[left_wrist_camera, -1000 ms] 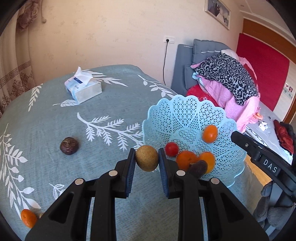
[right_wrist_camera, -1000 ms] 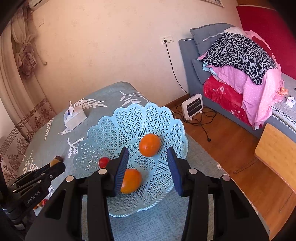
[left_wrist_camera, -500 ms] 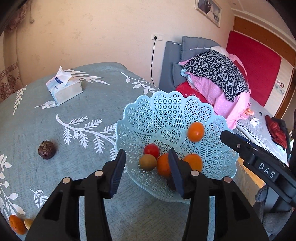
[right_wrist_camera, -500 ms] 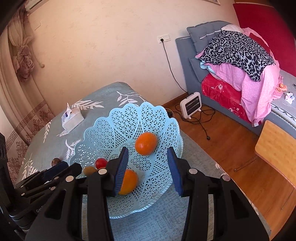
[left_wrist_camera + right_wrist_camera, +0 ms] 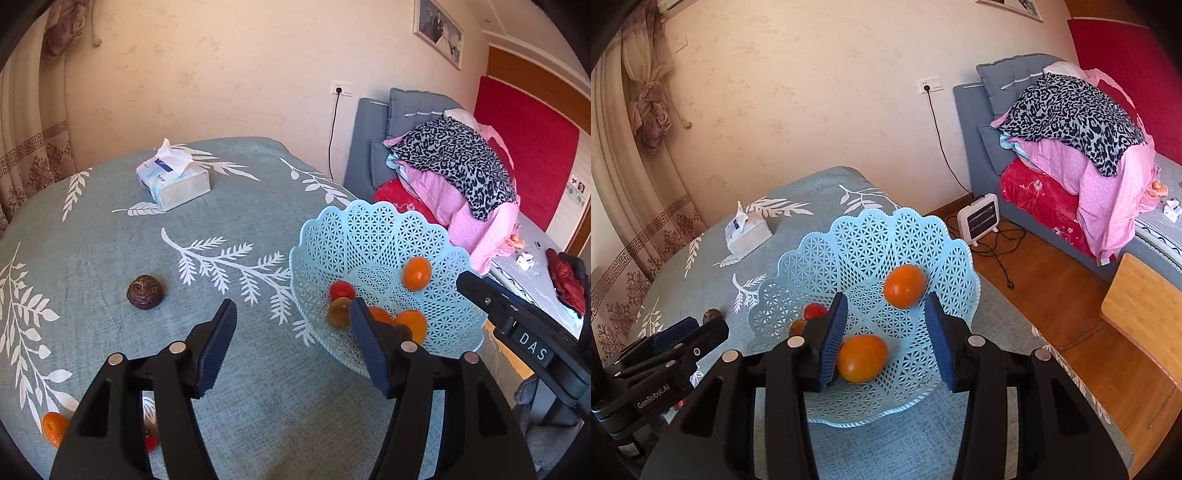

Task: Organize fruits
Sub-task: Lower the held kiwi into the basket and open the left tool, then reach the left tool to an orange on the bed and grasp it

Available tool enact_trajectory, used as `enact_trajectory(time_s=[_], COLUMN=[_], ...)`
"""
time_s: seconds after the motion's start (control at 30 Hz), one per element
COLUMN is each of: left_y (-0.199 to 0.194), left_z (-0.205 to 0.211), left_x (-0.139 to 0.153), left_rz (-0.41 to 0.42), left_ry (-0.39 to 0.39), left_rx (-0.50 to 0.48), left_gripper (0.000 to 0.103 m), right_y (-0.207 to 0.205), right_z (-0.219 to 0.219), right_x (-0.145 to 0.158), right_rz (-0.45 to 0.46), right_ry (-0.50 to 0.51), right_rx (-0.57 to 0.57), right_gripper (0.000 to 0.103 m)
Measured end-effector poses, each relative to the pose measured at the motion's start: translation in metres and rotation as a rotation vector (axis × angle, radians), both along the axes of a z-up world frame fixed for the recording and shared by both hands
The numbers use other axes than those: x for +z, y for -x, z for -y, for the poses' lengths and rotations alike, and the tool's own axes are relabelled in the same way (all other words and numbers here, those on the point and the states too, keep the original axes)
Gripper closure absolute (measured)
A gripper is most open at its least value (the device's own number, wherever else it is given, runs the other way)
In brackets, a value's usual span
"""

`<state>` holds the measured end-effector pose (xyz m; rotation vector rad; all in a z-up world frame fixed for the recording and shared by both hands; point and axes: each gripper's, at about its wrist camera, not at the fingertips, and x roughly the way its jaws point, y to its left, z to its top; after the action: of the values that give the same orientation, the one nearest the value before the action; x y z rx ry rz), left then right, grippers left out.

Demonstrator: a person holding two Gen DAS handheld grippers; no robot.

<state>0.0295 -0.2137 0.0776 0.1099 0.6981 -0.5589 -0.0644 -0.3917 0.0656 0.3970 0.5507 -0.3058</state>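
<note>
Jaws of the left gripper (image 5: 293, 345) stand spread wide with nothing between them, low in the middle of the left wrist view, above the leaf-patterned cloth of the counter (image 5: 110, 251). The right gripper (image 5: 884, 341) is likewise released, its jaws apart on either side of the light blue lattice basket (image 5: 871, 243), gripping nothing.

The basket sits near the counter's right edge, right of centre in the left wrist view. Inside it lie an orange (image 5: 416, 273) high on the right wall, a red tomato (image 5: 341, 290), a brownish-green round fruit (image 5: 339, 313) just below the tomato, and two more oranges (image 5: 412, 323) partly hidden behind the left gripper's right finger.

Loose on the counter, a dark wrinkled fruit (image 5: 144, 291) rests at centre left, well apart from the basket. At the lower left of the same view a small orange (image 5: 53, 428) and a small red fruit (image 5: 150, 442) peek out beside the gripper body. A tissue box (image 5: 173, 182) stands toward the upper left, near the counter's far edge.
</note>
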Motion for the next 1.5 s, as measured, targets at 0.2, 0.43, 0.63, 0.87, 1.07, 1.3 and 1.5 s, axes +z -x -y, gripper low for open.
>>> enact_trajectory(time_s=[0.2,0.43,0.63,0.87,1.07,1.3,1.5], left_y=[0.004,0.008,0.012,0.016,0.018,0.019,0.019], left_z=[-0.018,-0.041,-0.062,-0.088,-0.113,-0.149,-0.183], left_x=[0.006,0.01,0.013,0.014,0.016,0.016,0.014], left_rz=[0.01,0.024,0.048,0.05,0.053,0.054,0.055], left_ry=[0.013,0.014,0.001,0.013,0.021,0.023,0.016], left_rx=[0.027,0.085,0.131,0.169,0.215,0.285,0.357], left_gripper=[0.031,0.031,0.02,0.02,0.02,0.02,0.02], right_y=[0.003,0.005,0.006,0.003,0.002,0.002,-0.002], right_z=[-0.01,-0.024,-0.036,-0.055,-0.069,-0.083,-0.094], right_x=[0.005,0.012,0.013,0.013,0.013,0.011,0.005], right_rz=[0.017,0.032,0.032,0.029,0.025,0.022,0.004], right_ry=[0.012,0.03,0.04,0.052,0.059,0.073,0.075], right_rx=[0.015,0.036,0.061,0.103,0.133,0.164,0.196], right_gripper=[0.047,0.045,0.045,0.045,0.045,0.045,0.044])
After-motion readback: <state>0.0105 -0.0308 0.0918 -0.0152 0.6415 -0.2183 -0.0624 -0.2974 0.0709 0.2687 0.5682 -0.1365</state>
